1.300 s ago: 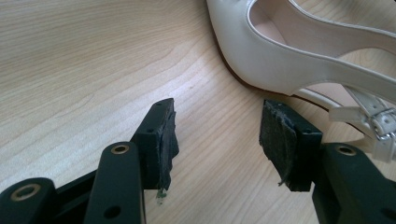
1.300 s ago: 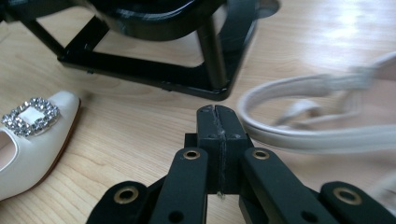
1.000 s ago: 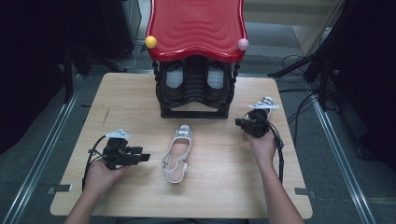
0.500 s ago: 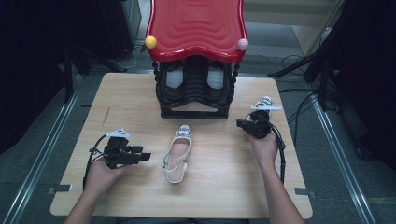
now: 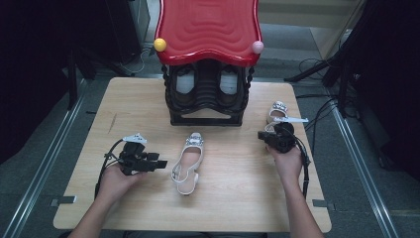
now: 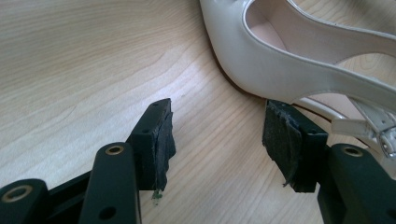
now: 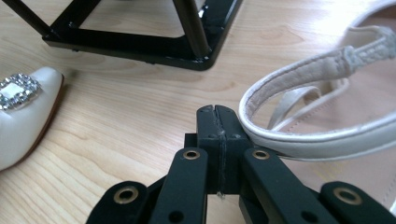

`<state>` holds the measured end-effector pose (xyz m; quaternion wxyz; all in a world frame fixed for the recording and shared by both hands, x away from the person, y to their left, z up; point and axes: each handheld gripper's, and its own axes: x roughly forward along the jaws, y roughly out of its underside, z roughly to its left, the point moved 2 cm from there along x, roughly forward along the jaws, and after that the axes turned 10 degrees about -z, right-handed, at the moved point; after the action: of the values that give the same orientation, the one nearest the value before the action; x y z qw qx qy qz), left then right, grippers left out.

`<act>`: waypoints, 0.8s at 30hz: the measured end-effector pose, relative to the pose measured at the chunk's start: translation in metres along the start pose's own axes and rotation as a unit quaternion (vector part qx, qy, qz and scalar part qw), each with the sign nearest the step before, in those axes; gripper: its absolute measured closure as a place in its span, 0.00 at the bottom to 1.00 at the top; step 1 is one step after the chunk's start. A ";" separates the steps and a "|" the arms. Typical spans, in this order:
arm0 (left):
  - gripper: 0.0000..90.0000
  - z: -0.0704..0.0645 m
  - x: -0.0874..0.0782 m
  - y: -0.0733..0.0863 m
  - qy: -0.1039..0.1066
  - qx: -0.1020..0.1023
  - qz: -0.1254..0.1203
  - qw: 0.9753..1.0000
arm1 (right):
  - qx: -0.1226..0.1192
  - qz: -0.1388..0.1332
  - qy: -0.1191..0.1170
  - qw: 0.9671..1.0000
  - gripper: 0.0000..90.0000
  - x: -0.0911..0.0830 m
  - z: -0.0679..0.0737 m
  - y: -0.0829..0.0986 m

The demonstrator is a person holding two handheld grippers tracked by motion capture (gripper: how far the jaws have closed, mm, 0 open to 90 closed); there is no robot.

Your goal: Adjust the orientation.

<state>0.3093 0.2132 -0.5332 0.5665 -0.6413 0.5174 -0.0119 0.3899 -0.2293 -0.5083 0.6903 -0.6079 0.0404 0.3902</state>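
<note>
White shoe [image 5: 188,163] on pale wooden table [image 5: 233,198], dark room around.

Wooden table [image 5: 148,99] on grey floor [image 5: 44,148], dark surroundings.

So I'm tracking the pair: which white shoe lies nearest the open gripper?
The white shoe at the table's middle, just right of the open left gripper; the other shoe lies beside the shut right gripper.

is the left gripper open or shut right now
Open. In the left gripper view the left gripper shows bare table between its two jaws, with the white shoe just beyond them, not gripped.
</note>
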 end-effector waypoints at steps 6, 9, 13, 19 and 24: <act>0.48 0.001 0.003 -0.005 0.004 -0.001 -0.011 1.000 | 0.000 0.000 0.014 1.000 1.00 -0.015 -0.011 0.006; 0.48 0.001 0.005 -0.008 0.007 -0.002 -0.010 1.000 | 0.011 -0.004 0.018 1.000 1.00 -0.022 -0.018 0.009; 0.48 -0.001 0.007 -0.010 0.013 0.002 -0.007 1.000 | 0.024 -0.009 0.013 1.000 0.98 -0.030 -0.020 0.010; 0.48 -0.001 0.006 -0.010 0.009 0.001 -0.007 1.000 | 0.025 -0.019 0.002 1.000 0.91 -0.032 -0.011 0.000; 0.48 0.000 0.003 -0.006 0.004 -0.003 -0.005 1.000 | 0.021 -0.034 -0.014 0.999 0.87 -0.034 -0.003 -0.014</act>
<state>0.3147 0.2103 -0.5301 0.5623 -0.6457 0.5164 -0.0159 0.3756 -0.2486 -0.4801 0.7161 -0.5888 0.0179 0.3744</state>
